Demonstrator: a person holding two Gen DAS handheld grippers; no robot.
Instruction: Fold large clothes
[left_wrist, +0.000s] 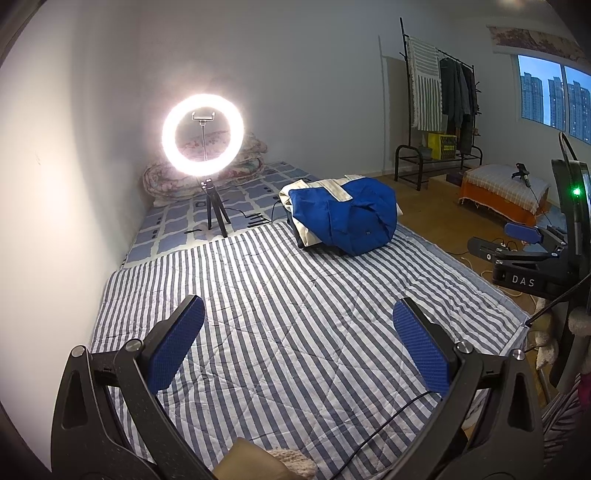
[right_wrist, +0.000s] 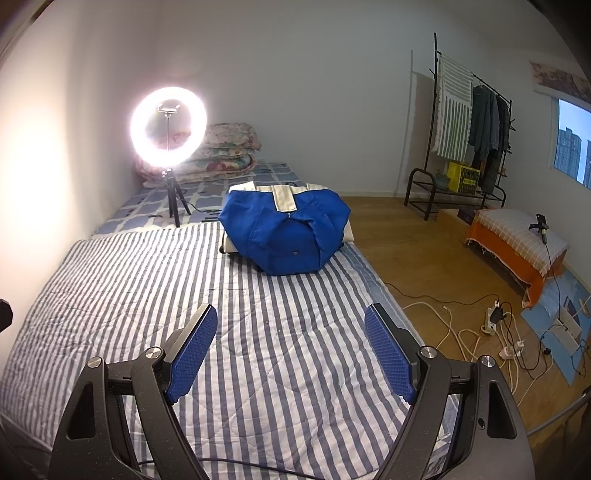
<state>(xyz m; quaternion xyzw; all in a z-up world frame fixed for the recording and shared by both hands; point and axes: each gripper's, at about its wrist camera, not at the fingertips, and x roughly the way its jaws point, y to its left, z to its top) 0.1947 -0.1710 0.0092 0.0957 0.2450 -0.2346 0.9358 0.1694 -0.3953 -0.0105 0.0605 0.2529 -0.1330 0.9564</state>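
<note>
Both grippers are empty. The left gripper (left_wrist: 298, 334) has its fingers (left_wrist: 176, 341) spread wide, and so does the right gripper (right_wrist: 290, 341). Both hover over the striped quilt (left_wrist: 258, 314) in the lower half of each frame, well apart from the garment.

The target is the blue jacket (right_wrist: 286, 234), which sits in a rumpled heap at centre frame in the right wrist view and centre-right in the left wrist view. It lies at the far end of the quilt, on top of cream and dark pieces whose nature I can't tell. A cream panel (right_wrist: 282, 197) runs across the jacket's top edge.

Handling, as a judgement:
- The fabric looks like soft woven cloth with no stiffness, so it will drape and sag from any pinch.
- It's bulky and likely moderately heavy for cloth. A single-layer pinch may slip, so take a thick bite at a seam or hem.
- The textured blue pads should hold well.
- Grab points are the two outer corners of the heap, near the cream top edge. Take one per gripper, then lift and spread the jacket flat on the open stripes nearer you.
- Watch you don't drag the layers underneath along.
- Keep clear of the ring light (right_wrist: 168, 127) and its tripod in the upper left, and of the cable trailing across the bed.
</note>
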